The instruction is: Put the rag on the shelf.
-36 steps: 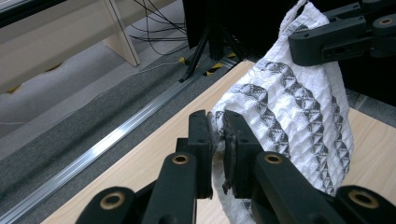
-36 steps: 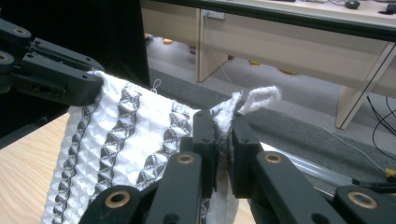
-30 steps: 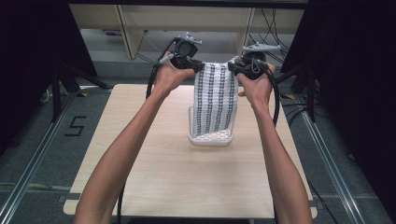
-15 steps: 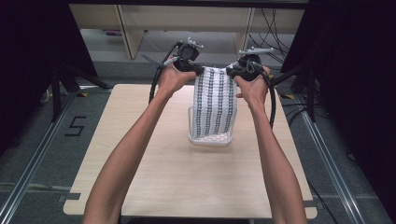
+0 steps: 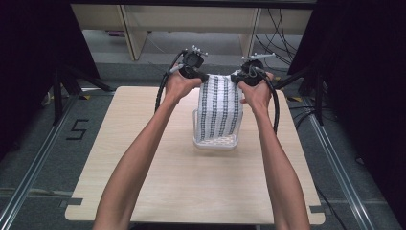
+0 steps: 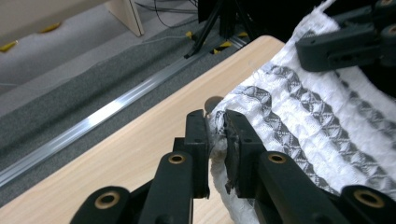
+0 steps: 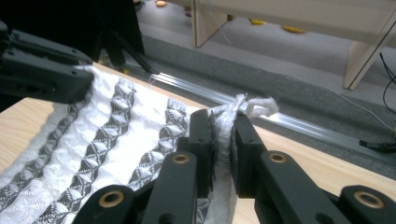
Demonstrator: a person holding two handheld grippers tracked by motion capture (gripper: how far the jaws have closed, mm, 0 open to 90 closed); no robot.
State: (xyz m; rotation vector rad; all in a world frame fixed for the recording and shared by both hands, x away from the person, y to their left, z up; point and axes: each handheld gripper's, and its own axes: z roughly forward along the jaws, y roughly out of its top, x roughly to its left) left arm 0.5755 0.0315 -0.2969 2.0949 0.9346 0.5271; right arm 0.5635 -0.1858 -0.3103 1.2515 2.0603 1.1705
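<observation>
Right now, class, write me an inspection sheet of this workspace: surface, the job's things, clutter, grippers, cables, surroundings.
Surface: light wooden table, bare around the basket.
Job's things: white cloth with grey patterned stripes held up by its two top corners, its lower end in a clear basket on the table.
Clutter: nothing seen.
Grippers: left gripper shut on one cloth corner; right gripper shut on the other.
Cables: a black cable trails from the left gripper, another from the right.
Surroundings: grey floor with a metal rail, wooden furniture legs behind, loose wires on the floor.
</observation>
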